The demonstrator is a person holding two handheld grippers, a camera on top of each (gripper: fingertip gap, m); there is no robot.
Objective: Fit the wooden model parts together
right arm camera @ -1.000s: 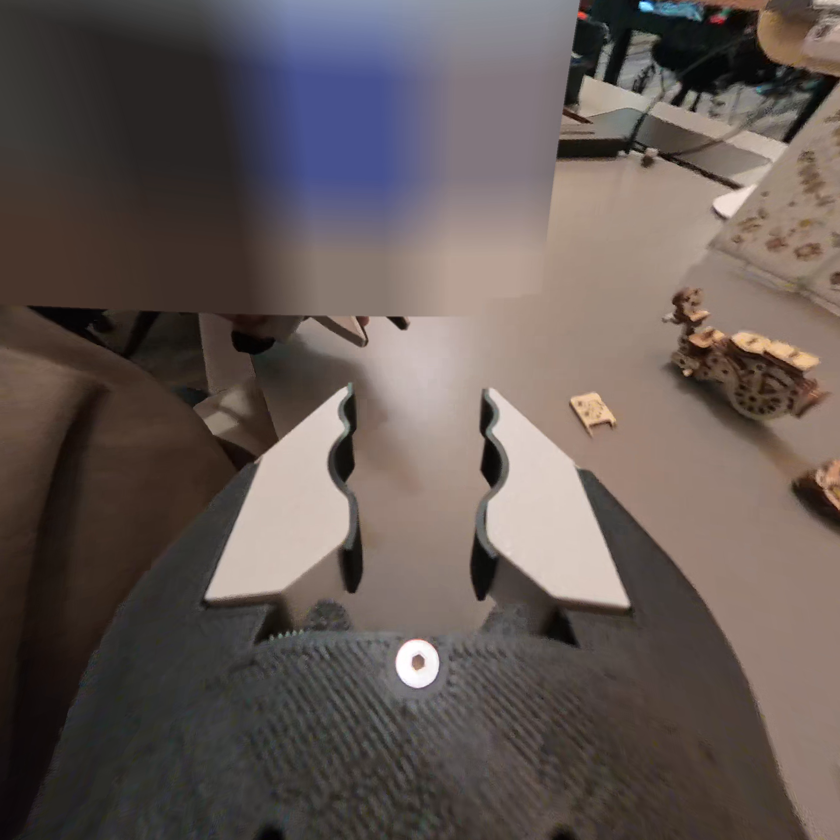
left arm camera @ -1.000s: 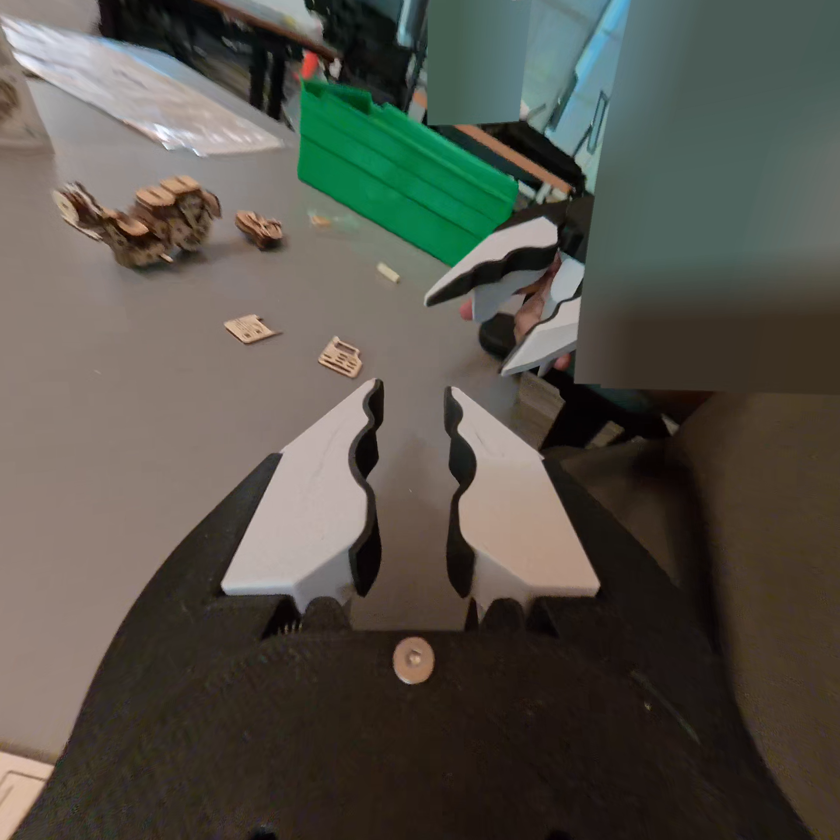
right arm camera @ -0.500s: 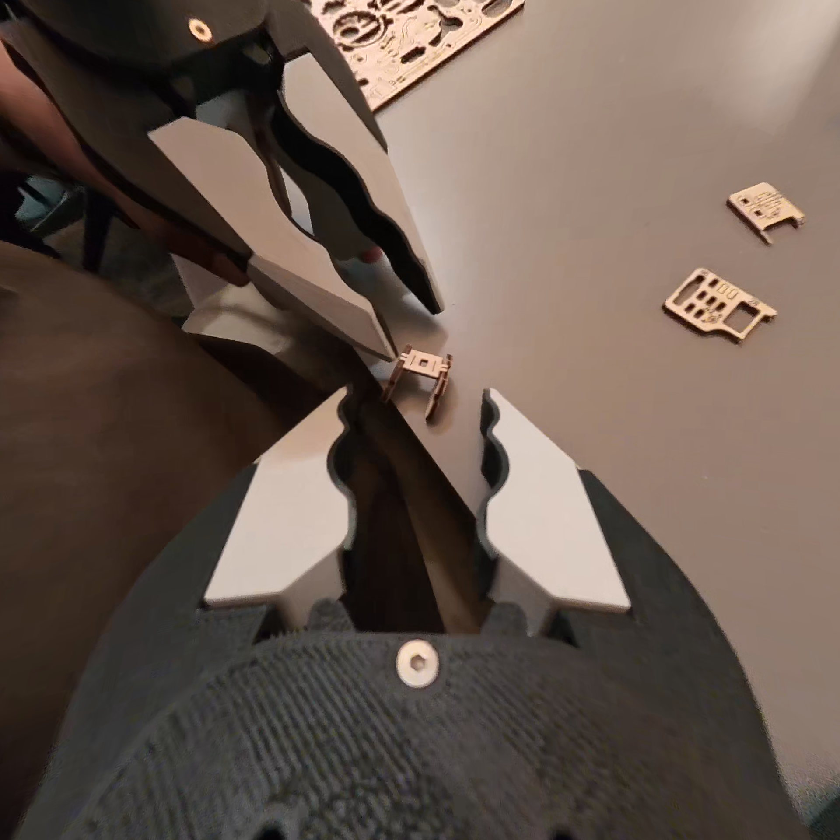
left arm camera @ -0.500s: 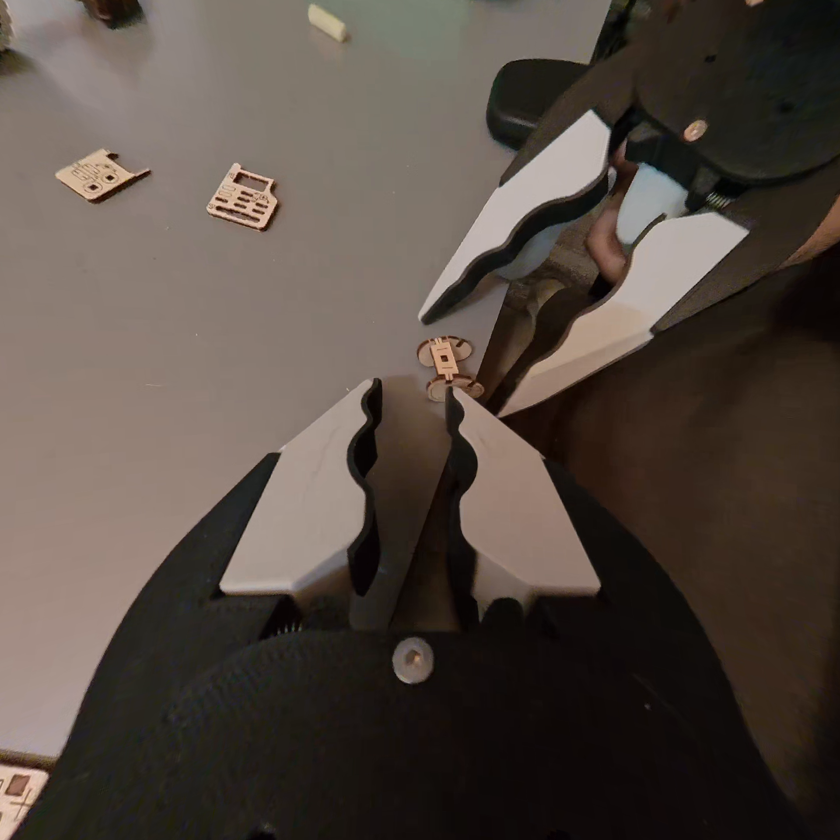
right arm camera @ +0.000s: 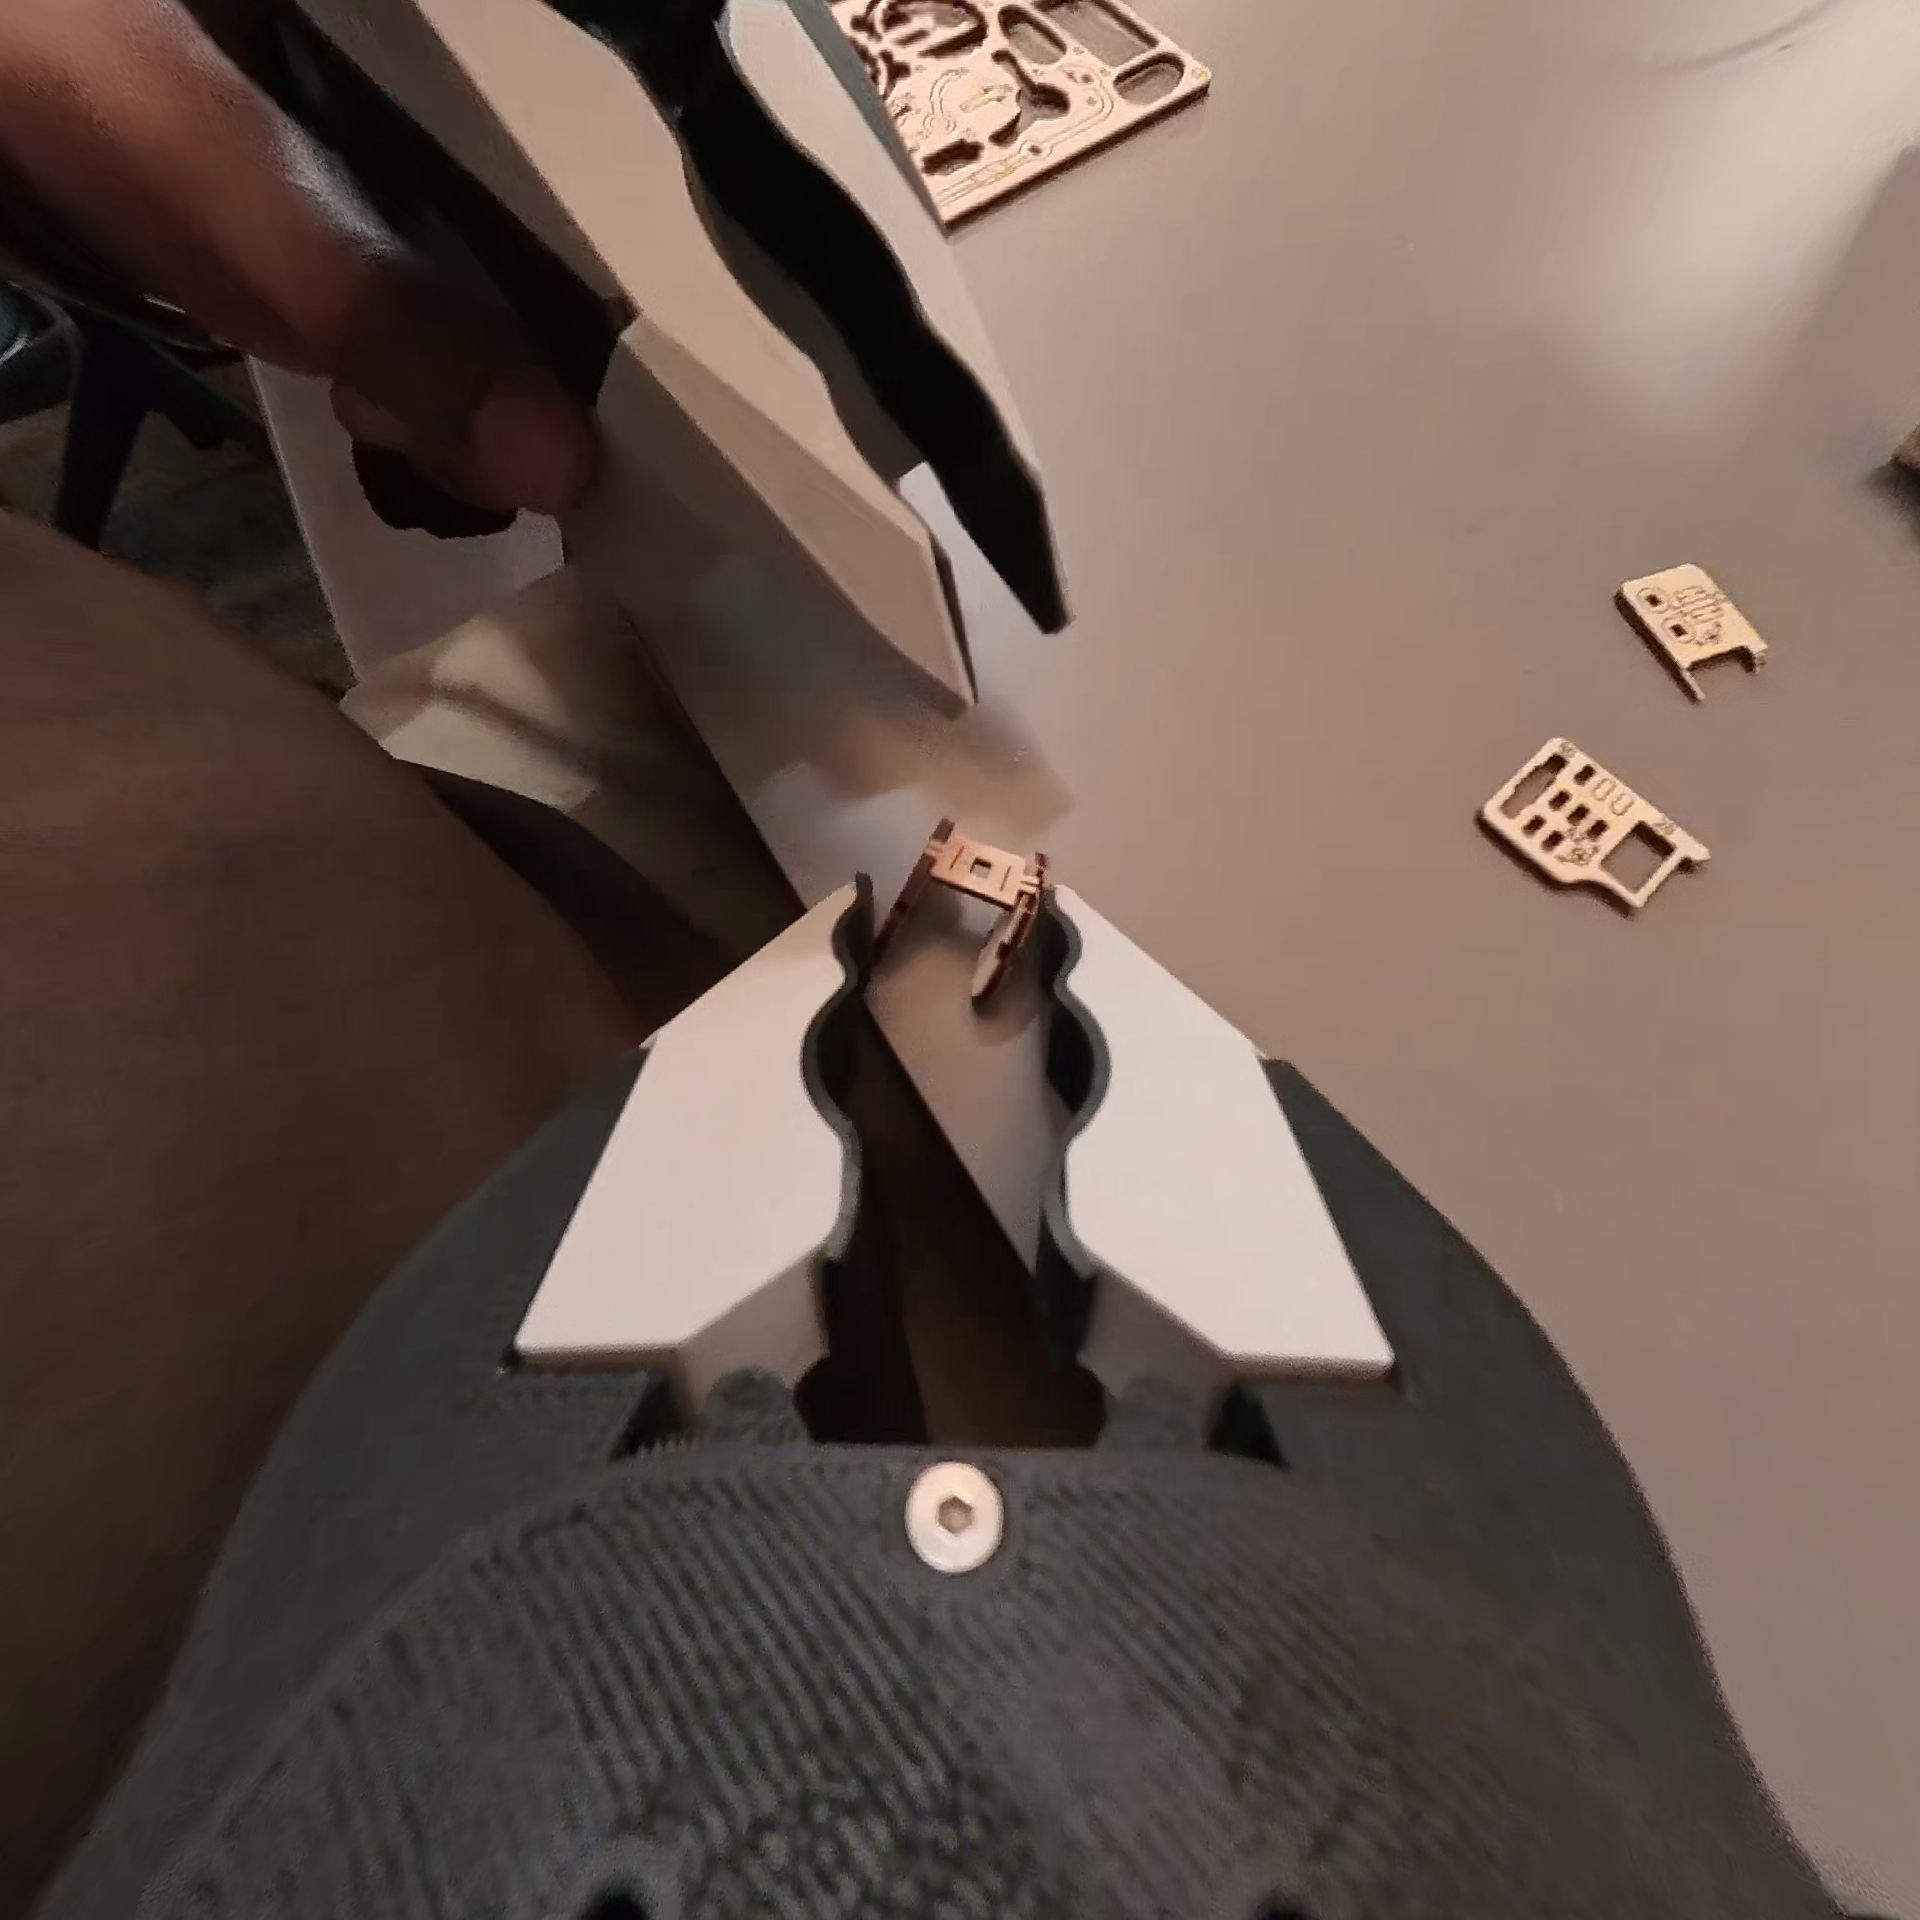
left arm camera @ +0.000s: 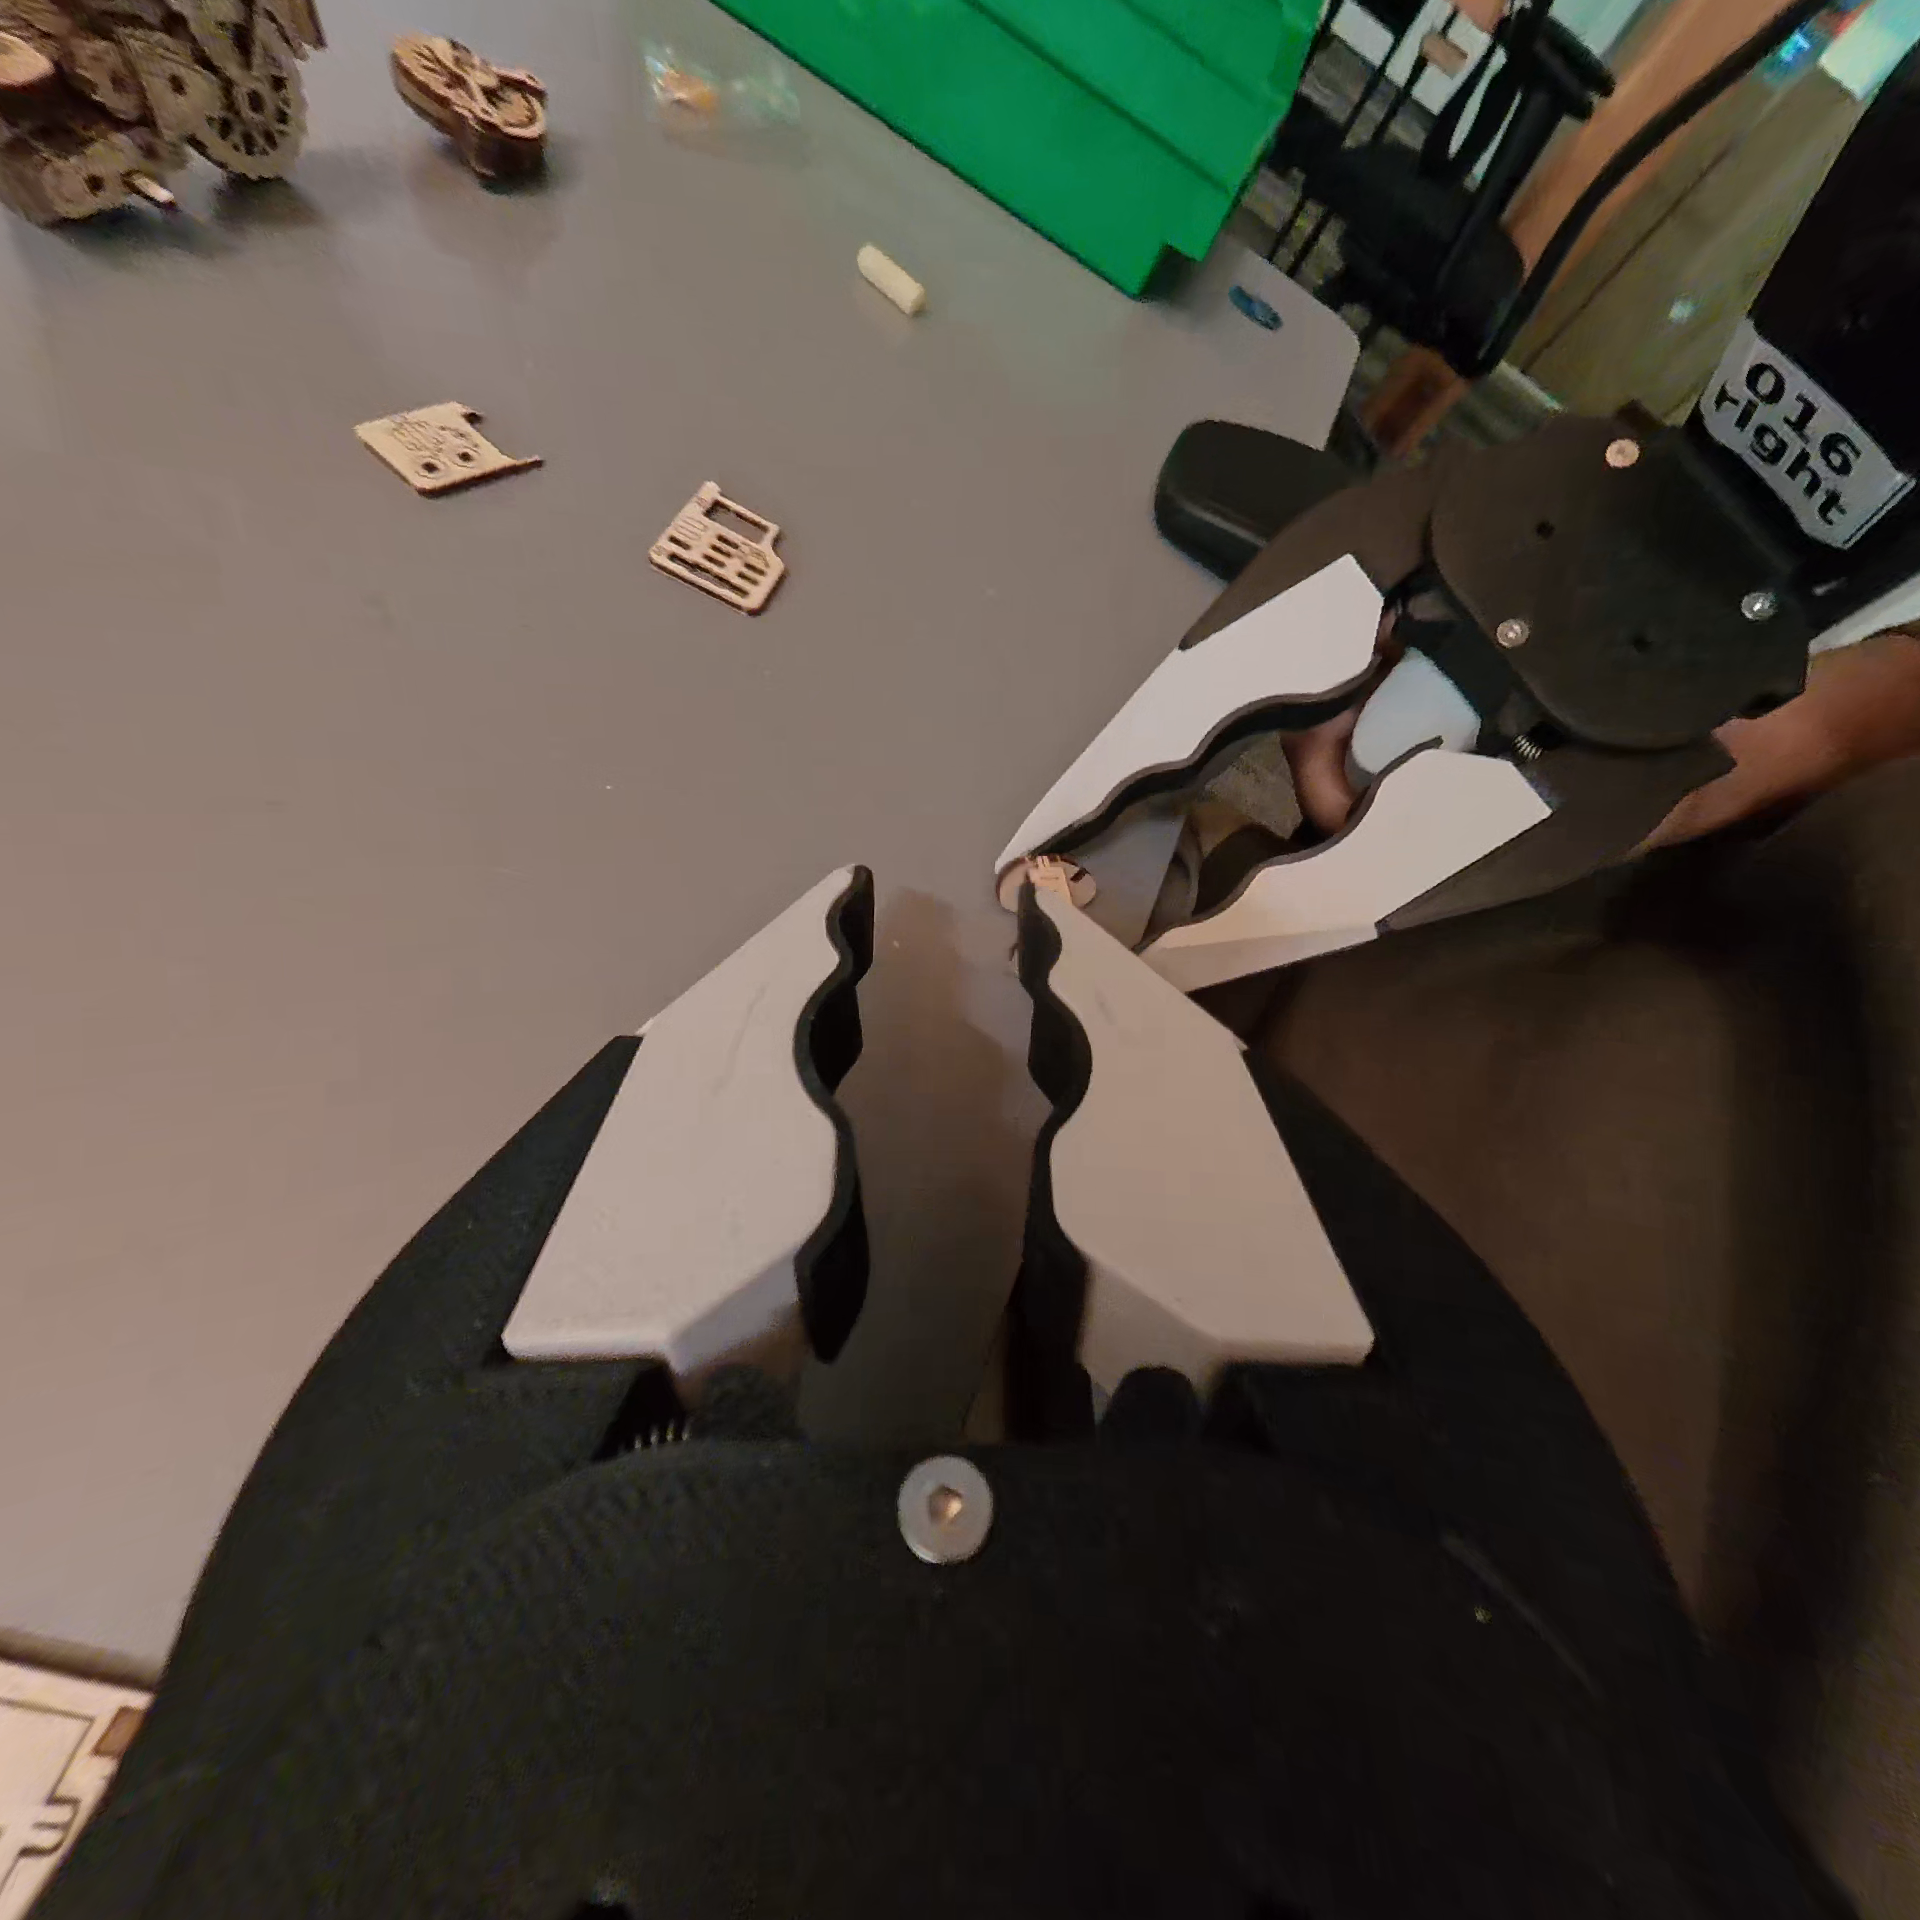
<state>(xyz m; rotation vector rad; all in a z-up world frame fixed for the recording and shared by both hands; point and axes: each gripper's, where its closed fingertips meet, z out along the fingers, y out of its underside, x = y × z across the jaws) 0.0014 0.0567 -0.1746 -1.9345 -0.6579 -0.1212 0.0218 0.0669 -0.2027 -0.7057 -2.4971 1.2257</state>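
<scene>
Right tool (right arm camera: 956, 914) straddles the small wheel-axle piece (right arm camera: 977, 894) at the table (right arm camera: 1455, 416) edge, not quite pinching; left tool (left arm camera: 940, 914) spread, empty. Next: squeeze gently, lift.

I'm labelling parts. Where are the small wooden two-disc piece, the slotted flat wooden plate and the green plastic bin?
small wooden two-disc piece (right arm camera: 982, 878): right wrist view, crossbar.
slotted flat wooden plate (left arm camera: 717, 548): left wrist view, centre.
green plastic bin (left arm camera: 1049, 114): left wrist view, side wall.

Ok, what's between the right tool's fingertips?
A small wooden part, two discs joined by a flat bar, sits between the right tool's tips, seen in the right wrist view. Whether they pinch it is unclear.
</scene>
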